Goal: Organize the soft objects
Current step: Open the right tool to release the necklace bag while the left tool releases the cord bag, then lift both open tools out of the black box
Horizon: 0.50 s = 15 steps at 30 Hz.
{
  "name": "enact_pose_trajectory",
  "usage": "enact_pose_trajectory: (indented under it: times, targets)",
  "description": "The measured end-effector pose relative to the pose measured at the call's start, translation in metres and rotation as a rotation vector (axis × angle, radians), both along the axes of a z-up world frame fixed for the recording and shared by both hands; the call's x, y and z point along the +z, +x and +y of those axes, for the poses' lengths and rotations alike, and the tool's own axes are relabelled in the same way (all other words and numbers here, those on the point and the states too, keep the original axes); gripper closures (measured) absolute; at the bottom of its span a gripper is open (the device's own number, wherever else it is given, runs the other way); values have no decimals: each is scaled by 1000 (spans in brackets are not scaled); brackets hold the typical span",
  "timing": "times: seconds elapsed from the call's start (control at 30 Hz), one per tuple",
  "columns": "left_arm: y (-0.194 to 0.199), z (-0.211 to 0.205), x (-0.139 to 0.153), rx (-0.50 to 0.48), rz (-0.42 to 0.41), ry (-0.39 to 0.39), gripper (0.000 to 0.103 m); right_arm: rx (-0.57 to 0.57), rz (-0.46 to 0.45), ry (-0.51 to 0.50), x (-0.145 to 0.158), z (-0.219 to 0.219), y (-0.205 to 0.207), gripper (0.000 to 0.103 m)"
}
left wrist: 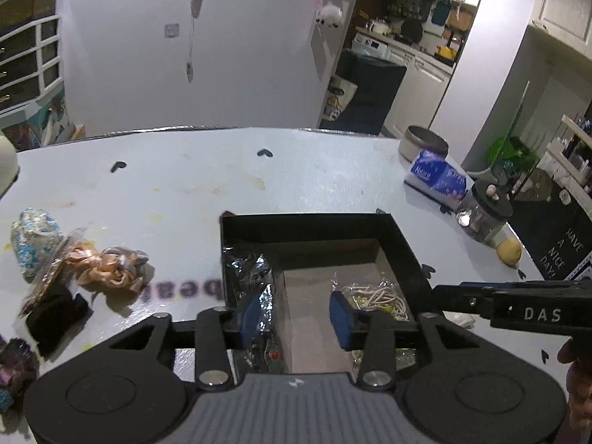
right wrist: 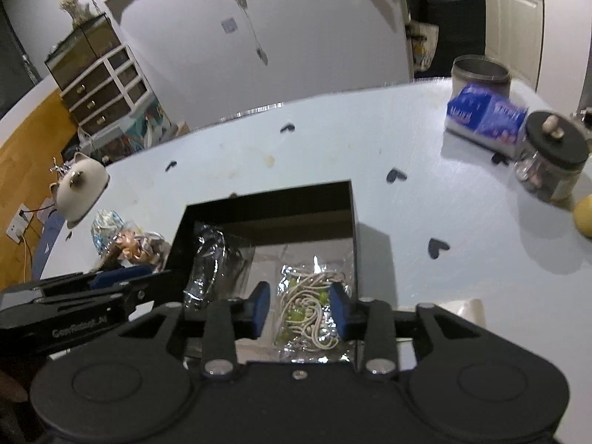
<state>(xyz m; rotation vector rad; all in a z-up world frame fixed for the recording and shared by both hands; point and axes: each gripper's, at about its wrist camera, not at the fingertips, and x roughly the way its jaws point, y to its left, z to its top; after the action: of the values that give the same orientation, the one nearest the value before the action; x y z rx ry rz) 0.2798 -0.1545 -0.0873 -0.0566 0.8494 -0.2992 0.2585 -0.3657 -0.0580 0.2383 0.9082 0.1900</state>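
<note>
Tissue pack (left wrist: 436, 177) beside tin (left wrist: 423, 142); lidded jar (right wrist: 553, 157); lemon (left wrist: 508, 252), perhaps.

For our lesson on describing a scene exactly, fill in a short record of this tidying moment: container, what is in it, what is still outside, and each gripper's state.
container: black box, open top, on the pale table
in box, left side: crinkly clear packet with dark contents
in box, right side: clear packet of cream cord
outside, left of box: peach fabric bundle, blue-white packet, black cloth
left gripper: open over the box, holding nothing
right gripper: open, cord packet below, not pressed
</note>
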Motion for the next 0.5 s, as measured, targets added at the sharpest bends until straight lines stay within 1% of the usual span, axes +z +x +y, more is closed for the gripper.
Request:
enact_pose_trajectory:
  times: [0.07, 0.1, 0.17, 0.2, 0.23, 0.27, 0.3, 0.37, 0.43, 0.5]
  targets:
    - [-8, 3, 5, 11, -13, -4, 45, -3, -32, -7, 6, -1, -9, 56]
    - [-13, 6, 7, 18, -20, -6, 43, -4, -46, -10, 8, -2, -13, 55]
    - [-21, 10, 11, 33, -33, -11, 30, -10, -76, -18, 12, -2, -21, 46]
    - [-26, 12, 13, 41, -41, -11, 26, -13, -89, -24, 14, -3, -25, 44]
    - [-30, 14, 15, 49, -49, -10, 20, -17, -105, -30, 15, -3, -29, 38]
    - [-34, 16, 16, 58, -57, -10, 15, -21, -121, -35, 17, -4, -33, 33]
    - [-38, 18, 17, 67, -65, -10, 13, -24, -137, -40, 18, -4, -37, 31]
    - [-46, 22, 20, 86, -83, -6, 3, -30, -168, -58, 20, -5, -45, 24]
    - [-54, 26, 22, 104, -97, -6, 0, -37, -204, -75, 22, -6, -54, 19]
    - [-60, 29, 23, 119, -110, -4, 0, -46, -239, -99, 24, -7, -62, 11]
